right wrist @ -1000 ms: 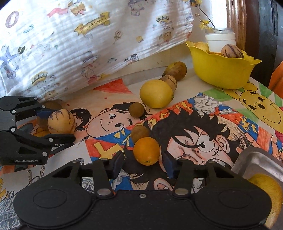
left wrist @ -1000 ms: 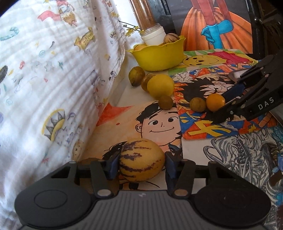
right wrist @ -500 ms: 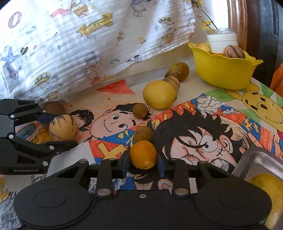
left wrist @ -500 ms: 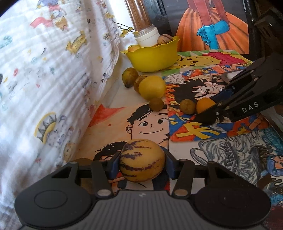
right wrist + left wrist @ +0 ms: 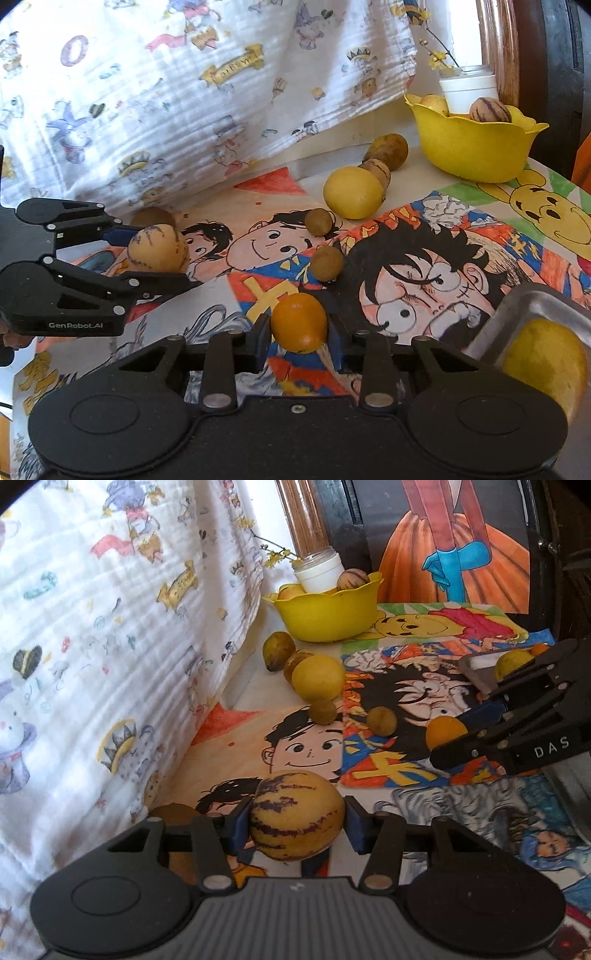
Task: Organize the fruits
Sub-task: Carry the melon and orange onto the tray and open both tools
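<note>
The left gripper (image 5: 297,821) is clamping a purple-striped yellow fruit (image 5: 295,814); the right gripper (image 5: 299,332) is pinching a smooth orange fruit (image 5: 299,322)

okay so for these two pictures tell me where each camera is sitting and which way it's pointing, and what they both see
Left wrist: rides on the left tool, looking forward and down over the table at the striped fruit it grips; the right tool enters from the right.
Right wrist: rides on the right tool, looking forward and down at its orange fruit; the left tool enters from the left.
Shared: both held fruits, the yellow bowl, the big yellow fruit.
</note>
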`<action>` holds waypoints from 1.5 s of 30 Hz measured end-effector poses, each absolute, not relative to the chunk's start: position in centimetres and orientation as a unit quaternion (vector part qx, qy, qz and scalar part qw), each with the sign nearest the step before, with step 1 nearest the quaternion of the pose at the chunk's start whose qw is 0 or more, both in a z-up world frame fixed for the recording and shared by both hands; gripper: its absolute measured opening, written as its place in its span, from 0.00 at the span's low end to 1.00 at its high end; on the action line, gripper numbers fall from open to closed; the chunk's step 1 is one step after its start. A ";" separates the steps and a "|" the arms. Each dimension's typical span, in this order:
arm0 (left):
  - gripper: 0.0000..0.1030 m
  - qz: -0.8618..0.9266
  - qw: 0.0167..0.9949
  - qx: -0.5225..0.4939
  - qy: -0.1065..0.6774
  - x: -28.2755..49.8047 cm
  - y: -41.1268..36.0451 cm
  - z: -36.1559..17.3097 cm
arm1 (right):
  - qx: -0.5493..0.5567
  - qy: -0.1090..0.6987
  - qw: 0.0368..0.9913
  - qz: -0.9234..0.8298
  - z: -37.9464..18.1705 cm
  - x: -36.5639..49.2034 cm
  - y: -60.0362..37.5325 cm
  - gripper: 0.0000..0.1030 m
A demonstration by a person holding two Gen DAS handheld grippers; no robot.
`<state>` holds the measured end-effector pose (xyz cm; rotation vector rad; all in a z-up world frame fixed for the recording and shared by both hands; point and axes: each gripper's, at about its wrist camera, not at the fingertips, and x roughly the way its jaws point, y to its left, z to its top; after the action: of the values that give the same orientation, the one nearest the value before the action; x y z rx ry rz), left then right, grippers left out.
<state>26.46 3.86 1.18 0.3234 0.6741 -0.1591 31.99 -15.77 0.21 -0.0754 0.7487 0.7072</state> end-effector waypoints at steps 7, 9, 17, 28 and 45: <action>0.54 -0.089 0.930 0.139 0.329 25.0 1.6 2.1 | -0.031 0.344 0.877 0.334 1.6 29.4 -19.0 0.33; 0.54 -0.093 0.931 0.132 0.327 24.7 0.8 2.3 | -0.029 0.339 0.881 0.329 1.9 28.7 -20.2 0.33; 0.54 -0.110 0.941 0.106 0.302 23.9 -3.2 3.2 | -0.011 0.332 0.894 0.302 2.4 26.1 -25.6 0.33; 0.54 -0.158 0.940 0.070 0.293 24.1 -8.9 2.9 | -0.009 0.312 0.916 0.253 2.5 24.1 -32.2 0.33; 0.54 -0.221 0.922 0.095 0.302 26.1 -15.5 -0.5 | 0.033 0.298 0.936 0.183 -0.7 27.4 -38.4 0.33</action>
<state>26.07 -15.54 -0.46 0.1954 0.6209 -0.4548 27.38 -38.40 -0.72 0.0674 0.6084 0.3746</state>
